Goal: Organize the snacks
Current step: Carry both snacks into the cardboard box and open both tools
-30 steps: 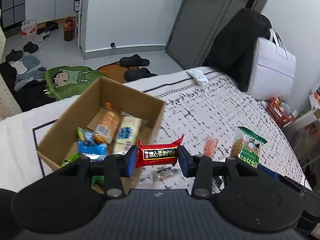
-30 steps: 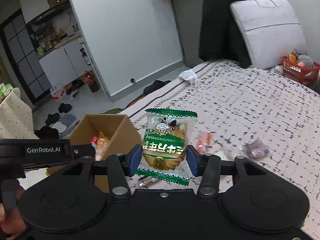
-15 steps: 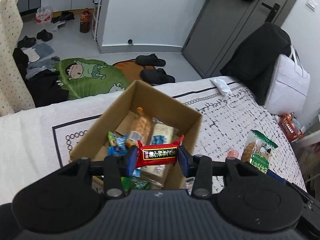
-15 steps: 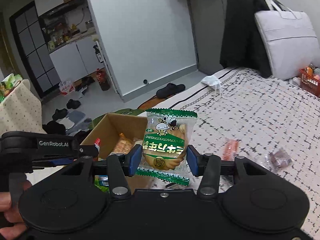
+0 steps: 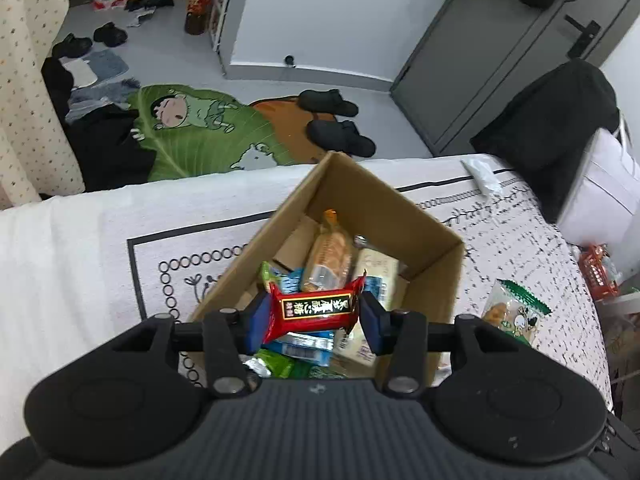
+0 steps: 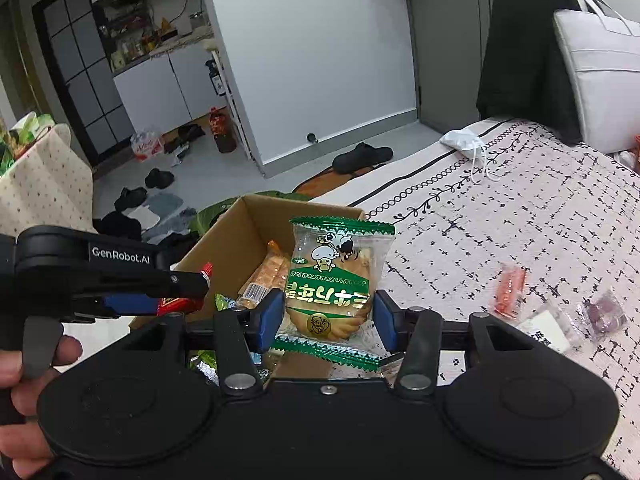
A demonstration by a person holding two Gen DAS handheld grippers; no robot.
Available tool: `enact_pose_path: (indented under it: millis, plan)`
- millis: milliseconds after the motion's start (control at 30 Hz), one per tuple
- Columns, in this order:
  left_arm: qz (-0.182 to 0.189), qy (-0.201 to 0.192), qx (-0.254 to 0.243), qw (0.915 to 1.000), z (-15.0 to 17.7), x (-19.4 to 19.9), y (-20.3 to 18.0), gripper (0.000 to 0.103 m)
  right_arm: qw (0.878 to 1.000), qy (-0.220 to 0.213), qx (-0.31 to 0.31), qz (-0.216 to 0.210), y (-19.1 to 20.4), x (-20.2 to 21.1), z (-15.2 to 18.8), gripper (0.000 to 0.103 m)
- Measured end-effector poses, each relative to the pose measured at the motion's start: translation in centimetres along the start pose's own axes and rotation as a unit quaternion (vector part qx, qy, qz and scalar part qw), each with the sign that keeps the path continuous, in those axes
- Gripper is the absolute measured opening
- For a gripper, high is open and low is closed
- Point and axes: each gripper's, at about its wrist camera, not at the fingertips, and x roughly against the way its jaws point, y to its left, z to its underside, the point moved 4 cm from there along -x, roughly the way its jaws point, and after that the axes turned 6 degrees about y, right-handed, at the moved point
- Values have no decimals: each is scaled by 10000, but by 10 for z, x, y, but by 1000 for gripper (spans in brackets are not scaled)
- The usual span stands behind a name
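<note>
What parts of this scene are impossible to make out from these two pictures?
- Left wrist view: the near end of the brown cardboard box and the packets lying there are hidden by the black left gripper, whose opening jaws have the red snack bar between them.
- Right wrist view: the box interior is mostly covered by the green-and-clear biscuit packet in the right gripper.
- Right wrist view: labels on the small wrapped sweets on the patterned bedspread are too small.

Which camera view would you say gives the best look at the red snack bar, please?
The left wrist view: the red snack bar sits centred between that gripper's jaws, label facing the camera, above the cardboard box. The right wrist view shows only a red sliver behind the left gripper.
</note>
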Motion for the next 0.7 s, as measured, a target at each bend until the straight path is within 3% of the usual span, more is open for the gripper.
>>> enact_pose_path:
  millis: [133, 267, 567, 700]
  plan:
    - [44, 56, 87, 9999, -7, -2, 6, 53, 10000, 53, -28, 10, 4, -5, -1, 48]
    - [72, -27, 115, 9999, -12, 1, 9, 66, 10000, 63, -8, -18, 10, -8, -3, 48]
    - [-35, -92, 114, 9999, -25, 13, 15, 70, 9995, -9, 94, -309, 24, -4, -7, 50]
    - [-63, -132, 44, 9999, -25, 18, 11, 77, 9994, -7, 55, -347, 24, 2, -7, 52]
